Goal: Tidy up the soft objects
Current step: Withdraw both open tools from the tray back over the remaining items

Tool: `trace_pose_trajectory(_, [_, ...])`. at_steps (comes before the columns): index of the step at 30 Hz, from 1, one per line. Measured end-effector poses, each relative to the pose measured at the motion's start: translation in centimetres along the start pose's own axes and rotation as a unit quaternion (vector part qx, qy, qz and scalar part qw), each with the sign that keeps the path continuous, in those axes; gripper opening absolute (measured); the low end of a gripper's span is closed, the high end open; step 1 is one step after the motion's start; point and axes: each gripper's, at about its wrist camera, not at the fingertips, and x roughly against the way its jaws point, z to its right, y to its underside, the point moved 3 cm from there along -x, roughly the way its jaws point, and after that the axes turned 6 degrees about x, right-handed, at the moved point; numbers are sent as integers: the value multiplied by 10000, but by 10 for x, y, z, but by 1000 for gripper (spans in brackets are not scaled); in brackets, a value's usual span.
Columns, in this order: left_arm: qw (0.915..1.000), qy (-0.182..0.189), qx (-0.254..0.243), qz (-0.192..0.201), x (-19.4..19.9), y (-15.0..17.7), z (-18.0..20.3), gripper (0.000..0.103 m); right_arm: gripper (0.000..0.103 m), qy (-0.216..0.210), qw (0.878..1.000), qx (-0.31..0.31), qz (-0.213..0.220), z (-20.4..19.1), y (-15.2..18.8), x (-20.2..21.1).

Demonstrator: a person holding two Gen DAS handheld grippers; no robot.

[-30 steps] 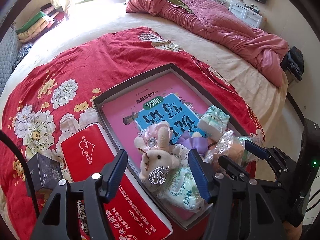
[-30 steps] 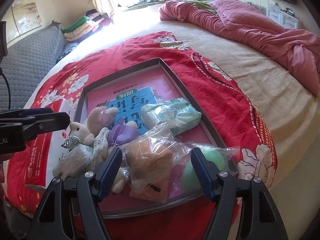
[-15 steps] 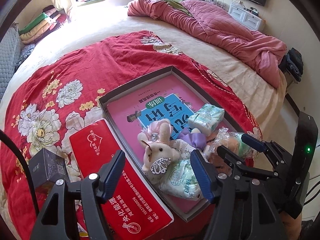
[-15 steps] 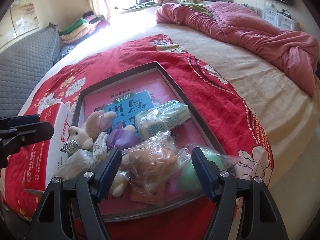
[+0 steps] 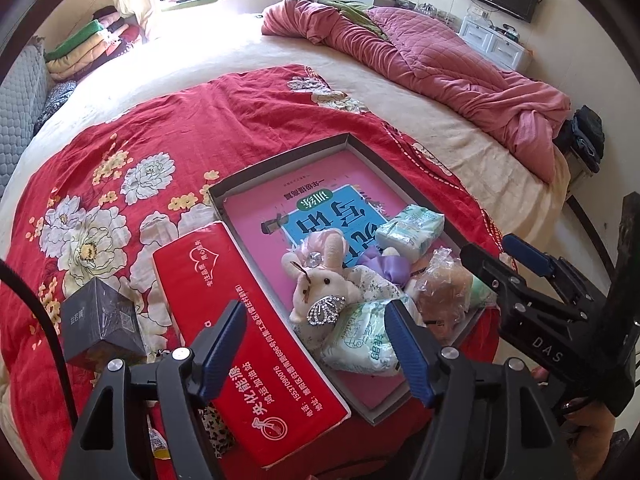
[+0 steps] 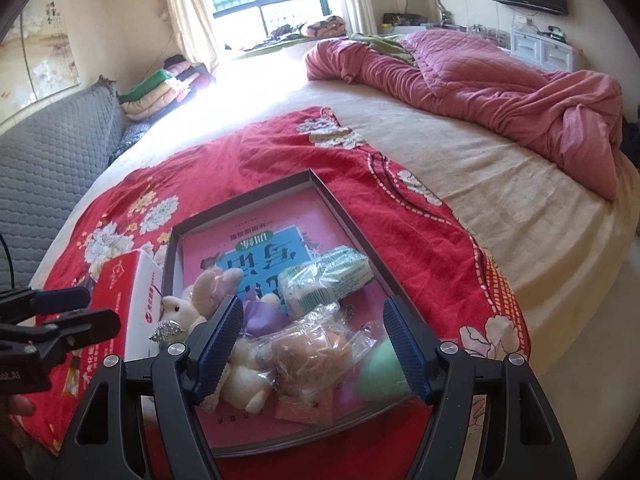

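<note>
While the soft things sit bunched at the near end of the shallow grey box (image 5: 280, 156), nothing is gripped. Plush rabbit (image 5: 320, 280) lies near-left in the box, a tissue pack (image 5: 362, 340) touching it on the near side, second tissue pack (image 5: 412, 228) further back right. Bagged brown toy (image 6: 308, 354) and green ball (image 6: 378, 368) lie near-right; purple bow (image 6: 260, 314) between rabbit and bag. All rest on a pink and blue book (image 5: 320, 204) lining the box. Left gripper (image 5: 316, 350) hangs above the rabbit and near tissue pack, jaws opening, touching nothing. Right gripper (image 6: 312, 350) hovers over the bagged toy, jaws wide, empty. Red tissue box (image 5: 240, 320) lies just left of the grey box, black carton (image 5: 100, 326) further left, all on a red floral blanket (image 5: 160, 128) over the bed (image 6: 500, 168); pink quilt (image 6: 500, 88) far right.
</note>
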Motion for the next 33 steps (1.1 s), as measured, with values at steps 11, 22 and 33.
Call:
trace_pose_trajectory(11, [9996,-115,-165,218,27,8,0,74,74,245,9987,108,424,-17,-21,33])
trace_pose_trajectory(22, [9979,-328,-98,547,66,16,-17,79,74,331,9959,560,624,-48,-33,66])
trace_pose_trajectory(33, [9953,-539,204,783,102,27,-55,80,74,173,9928,876,792,-86,-43,96])
